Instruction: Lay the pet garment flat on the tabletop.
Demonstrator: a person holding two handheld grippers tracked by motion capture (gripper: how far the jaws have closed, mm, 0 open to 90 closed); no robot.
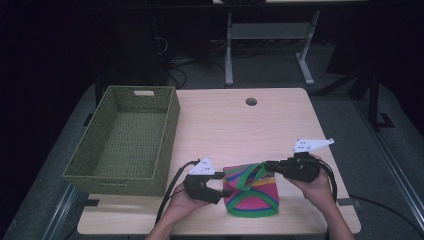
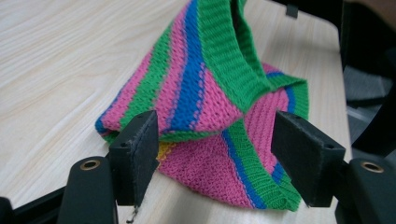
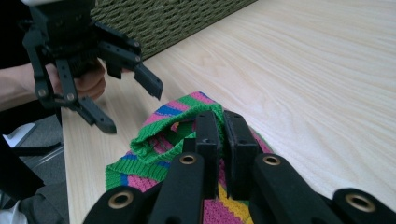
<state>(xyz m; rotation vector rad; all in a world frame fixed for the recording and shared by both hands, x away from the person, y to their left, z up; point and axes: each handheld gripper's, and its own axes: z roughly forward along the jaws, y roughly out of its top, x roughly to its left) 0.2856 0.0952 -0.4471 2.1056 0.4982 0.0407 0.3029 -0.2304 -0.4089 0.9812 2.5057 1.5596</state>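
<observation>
Flanking striped knit (image 1: pixel 250 192), green basket (image 1: pixel 125 140) leftward.

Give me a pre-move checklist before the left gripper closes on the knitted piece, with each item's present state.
1. Right gripper clamped on the green band of the striped knit: ok.
2. Left gripper open: ok, jaws wide apart.
3. Fabric between the left jaws: ok, a folded corner lies there.
4. Left jaws touching fabric: cannot tell.
5. Green basket stands apart from the knit: ok.
6. Knit resting on the table: ok; its upper fold is lifted.
</observation>
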